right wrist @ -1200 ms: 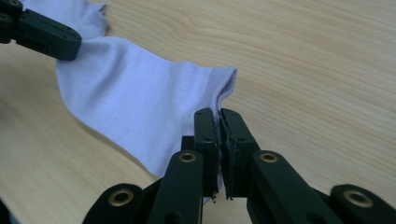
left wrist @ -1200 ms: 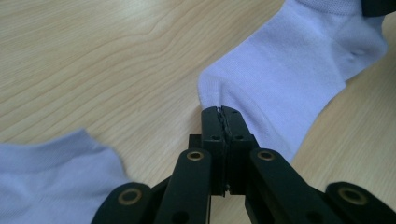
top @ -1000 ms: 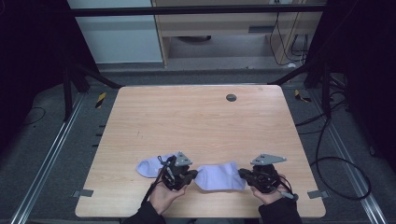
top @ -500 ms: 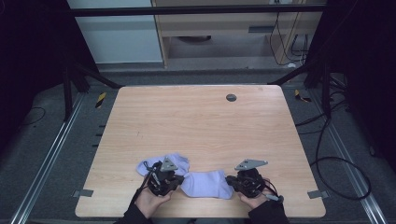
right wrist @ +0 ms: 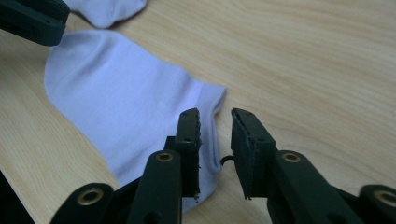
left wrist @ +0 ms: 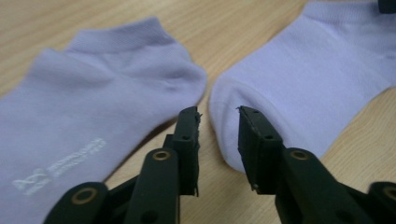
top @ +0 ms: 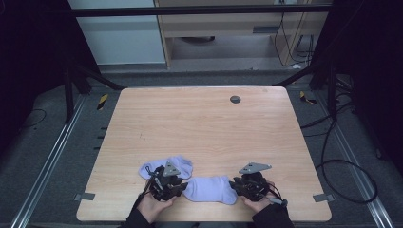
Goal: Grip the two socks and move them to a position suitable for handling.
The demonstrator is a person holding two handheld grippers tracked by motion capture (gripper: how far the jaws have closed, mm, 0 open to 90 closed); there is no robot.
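Two lilac socks on the wooden table [top: 199,123], near edge: one sock [top: 209,189] between the grippers, the other sock [top: 178,164] just behind the left gripper [top: 167,185]. Left gripper and right gripper [top: 248,184] both narrowly parted, holding nothing. Looks like pairing not yet done.

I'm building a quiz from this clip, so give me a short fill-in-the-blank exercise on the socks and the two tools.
1. The number of lilac socks on the wooden table is ____.
2. The left tool has its jaws ____, poised at the rounded end of the plain sock.
3. White lettering shows on the printed sock, which lies to the ____ of the plain sock in the high view.
4. The right tool sits at the plain sock's other end, jaws ____.

Missing words: two; open; left; open
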